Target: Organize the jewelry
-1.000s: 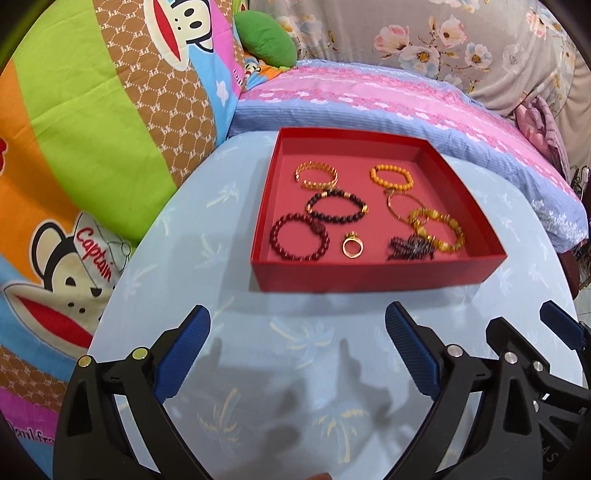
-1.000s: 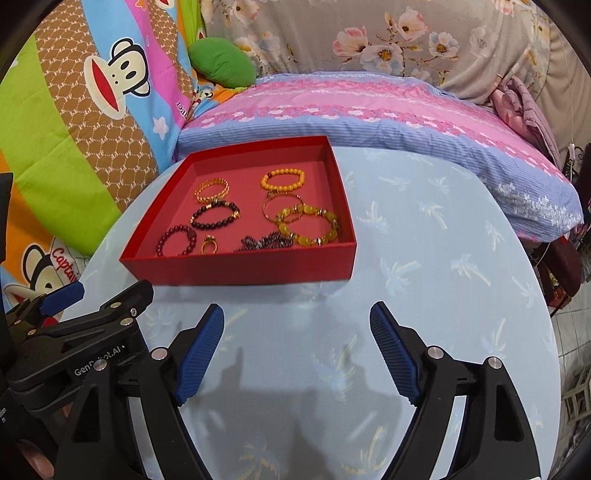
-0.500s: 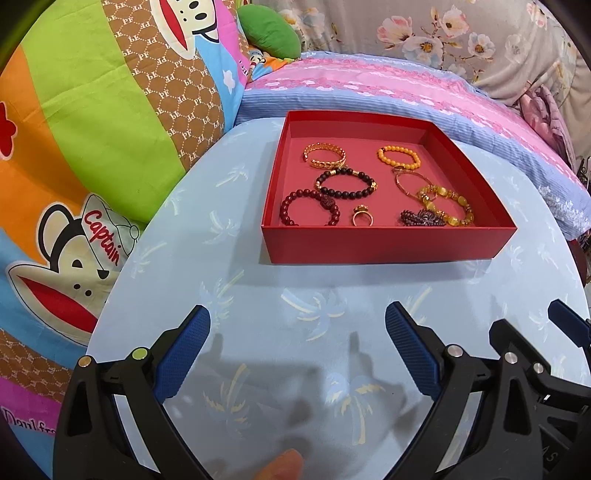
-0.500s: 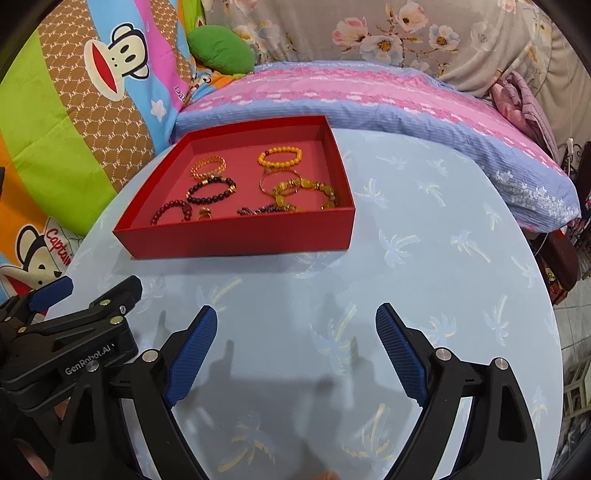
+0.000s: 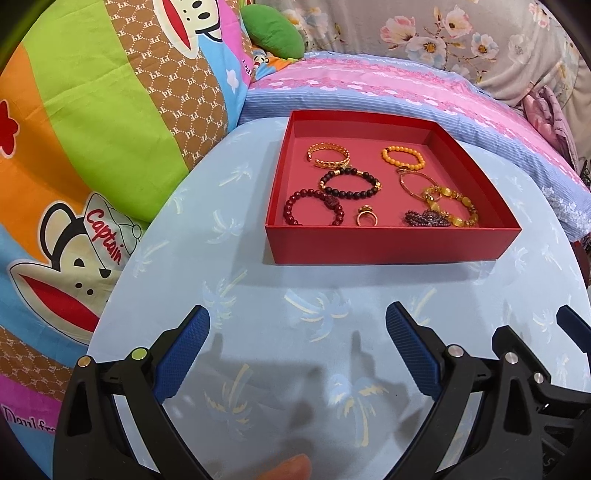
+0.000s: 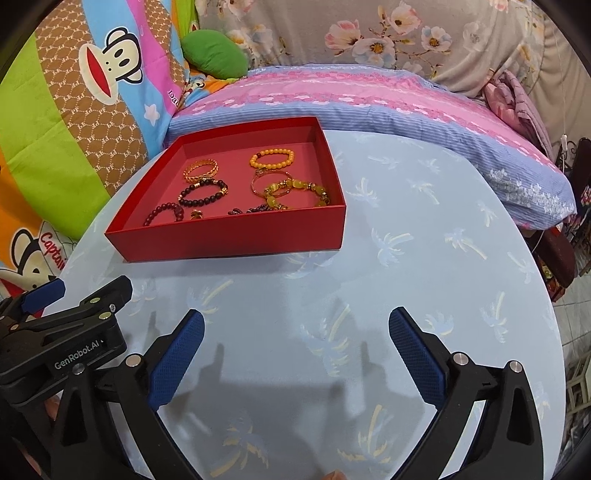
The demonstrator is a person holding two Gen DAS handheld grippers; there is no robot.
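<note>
A red tray [image 5: 391, 251] lies on the table and holds all the jewelry. In it are a gold chain bracelet [image 5: 328, 155], an orange bead bracelet [image 5: 402, 157], a black bead bracelet [image 5: 349, 182], a dark red bead bracelet [image 5: 314, 208], a gold ring [image 5: 366, 218], a thin bangle [image 5: 413, 182], a yellow stone bracelet [image 5: 452, 205] and a dark purple piece [image 5: 424, 218]. My left gripper [image 5: 297, 317] is open and holds nothing, well short of the tray's front wall. My right gripper [image 6: 295, 317] hangs over bare cloth to the right of the tray [image 6: 236, 240]. Its jaws are opening, with nothing between them.
The round table [image 5: 258, 295] has a light blue palm-print cloth. A cartoon-print blanket [image 5: 92, 147] rises at its left. Pink and blue bedding [image 5: 406, 88] and a green cushion [image 5: 273, 33] lie behind. Past the table's right edge is tiled floor [image 6: 576, 306].
The right gripper's jaws have spread wider. The tray sits a little higher and smaller in both views than a second ago. The jewelry has not moved.
</note>
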